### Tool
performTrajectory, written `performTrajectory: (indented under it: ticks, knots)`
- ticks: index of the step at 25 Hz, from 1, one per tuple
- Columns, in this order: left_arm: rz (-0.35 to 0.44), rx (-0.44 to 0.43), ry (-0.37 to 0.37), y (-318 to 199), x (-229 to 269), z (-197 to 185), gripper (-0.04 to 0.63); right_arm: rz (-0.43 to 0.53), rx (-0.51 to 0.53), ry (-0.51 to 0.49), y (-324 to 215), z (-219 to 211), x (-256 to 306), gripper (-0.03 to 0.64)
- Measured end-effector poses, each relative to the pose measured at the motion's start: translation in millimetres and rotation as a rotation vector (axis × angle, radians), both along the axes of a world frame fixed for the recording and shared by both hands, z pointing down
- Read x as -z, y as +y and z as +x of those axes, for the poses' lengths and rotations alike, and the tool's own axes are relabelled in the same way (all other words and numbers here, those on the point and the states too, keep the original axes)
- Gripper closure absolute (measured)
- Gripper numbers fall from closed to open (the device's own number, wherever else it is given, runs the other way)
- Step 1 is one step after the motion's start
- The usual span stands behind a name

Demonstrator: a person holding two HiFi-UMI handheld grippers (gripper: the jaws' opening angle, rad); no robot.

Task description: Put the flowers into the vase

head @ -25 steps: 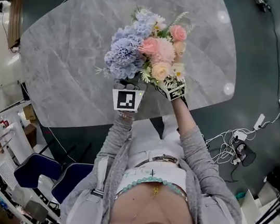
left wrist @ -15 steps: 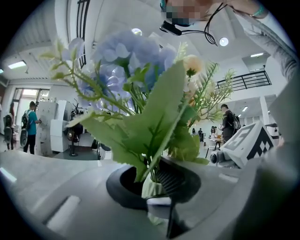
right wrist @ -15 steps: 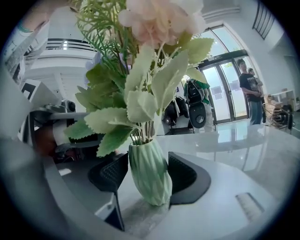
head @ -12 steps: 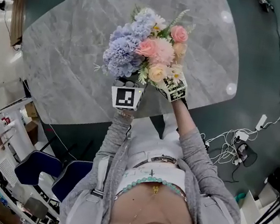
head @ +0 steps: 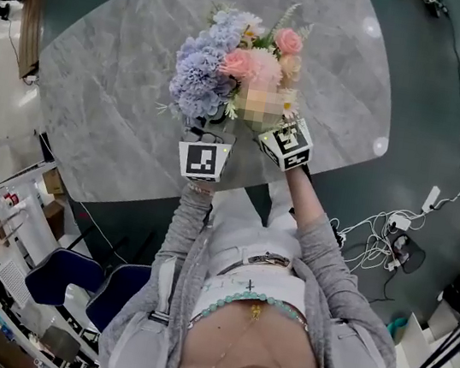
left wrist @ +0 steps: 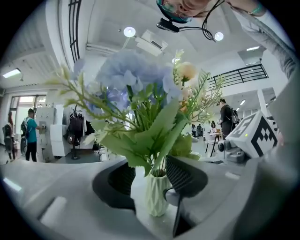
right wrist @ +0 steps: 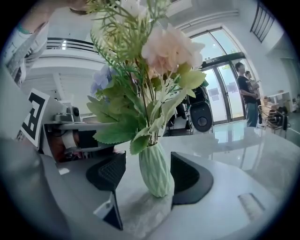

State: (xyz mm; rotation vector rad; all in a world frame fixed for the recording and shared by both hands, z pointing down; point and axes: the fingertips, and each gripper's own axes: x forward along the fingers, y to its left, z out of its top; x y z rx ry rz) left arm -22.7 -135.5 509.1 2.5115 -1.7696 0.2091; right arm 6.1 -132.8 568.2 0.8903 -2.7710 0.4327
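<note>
The grey marble table (head: 100, 72) sits on a dark floor, with white cables (head: 379, 228) to one side and blue chairs (head: 84, 286) near me.

From the head view I only see the tops of the flowers (head: 230, 71), blue, pink and cream. They hide what is under them.

The two gripper views show more. There I can see the pale green vase (left wrist: 156, 194) standing upright on the table, with the flower stems already inside it.

The left gripper (left wrist: 151, 178) has its tongs apart. The vase stands between them, with a clear gap on one side.

The right gripper (right wrist: 149, 172) has just been opening its tongs. The vase (right wrist: 157, 176) is between them too, close to one pad, but they do not squeeze it.

Only the right gripper view shows the glass doors (right wrist: 220, 93). Only the left gripper view shows the ceiling lights (left wrist: 129, 32).
</note>
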Motion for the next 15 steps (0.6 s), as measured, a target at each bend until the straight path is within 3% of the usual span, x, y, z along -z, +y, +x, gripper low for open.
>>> performTrajectory:
  ticks: [15]
  knots:
    - [0.004, 0.04, 0.024, 24, 12, -15, 0.397, -0.011, -0.045, 0.021, 18, 31, 19, 0.351]
